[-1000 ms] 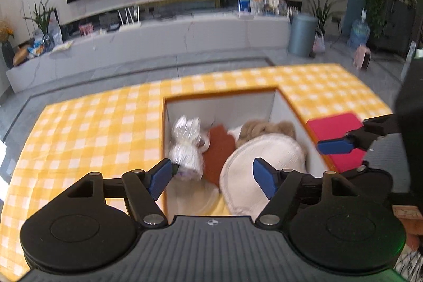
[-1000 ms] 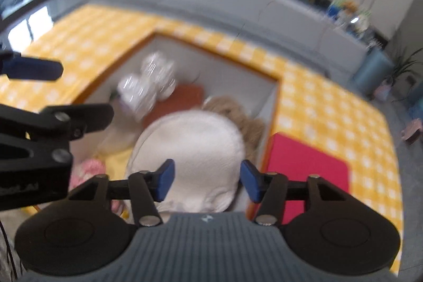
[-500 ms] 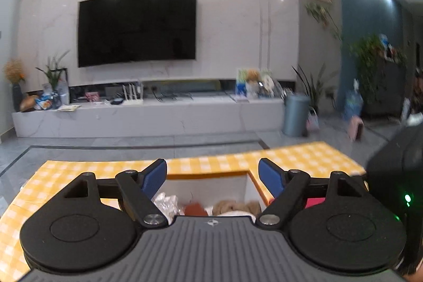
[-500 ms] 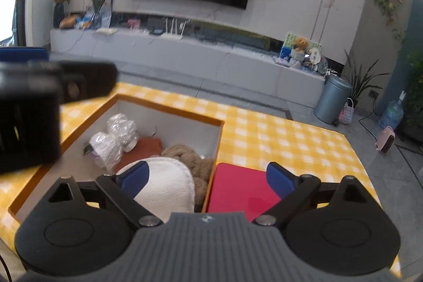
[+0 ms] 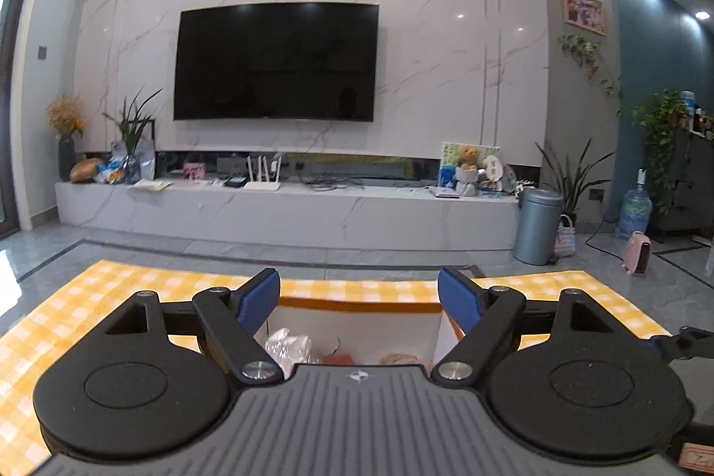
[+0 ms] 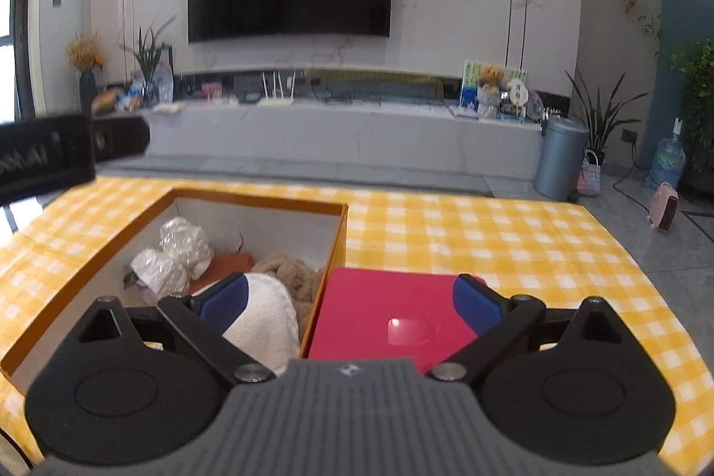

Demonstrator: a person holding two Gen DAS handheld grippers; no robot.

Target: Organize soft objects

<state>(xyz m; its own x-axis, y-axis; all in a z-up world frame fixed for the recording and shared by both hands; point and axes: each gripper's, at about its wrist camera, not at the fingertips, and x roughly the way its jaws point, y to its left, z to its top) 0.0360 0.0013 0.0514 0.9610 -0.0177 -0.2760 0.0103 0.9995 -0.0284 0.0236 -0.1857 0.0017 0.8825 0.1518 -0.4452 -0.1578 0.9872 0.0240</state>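
Sitting loose in the box (image 6: 339,226) by its right wall, the white cushion (image 6: 263,315) looks light and squashy; pinch its rim; both the left gripper (image 5: 359,297) and right gripper (image 6: 350,297) gape wide, empty

My left gripper (image 5: 359,300) and right gripper (image 6: 350,300) both show blue pads on black arms above a grey ribbed body. The counter (image 6: 491,235) wears a yellow-and-white checked cloth. The box (image 6: 332,253) has an orange rim and white inner walls. Inside I see a white cushion (image 6: 267,320), a tan plush toy (image 6: 290,271), a rust-orange cloth (image 6: 230,264) and silvery-white crinkled wrapping (image 6: 178,253). Beside the box lies a plain pinkish-red pad (image 6: 392,315). Behind, a black television (image 5: 276,61) hangs on white marble veined in pale brown, and a grey-blue bin (image 5: 535,224) stands on grey floor.
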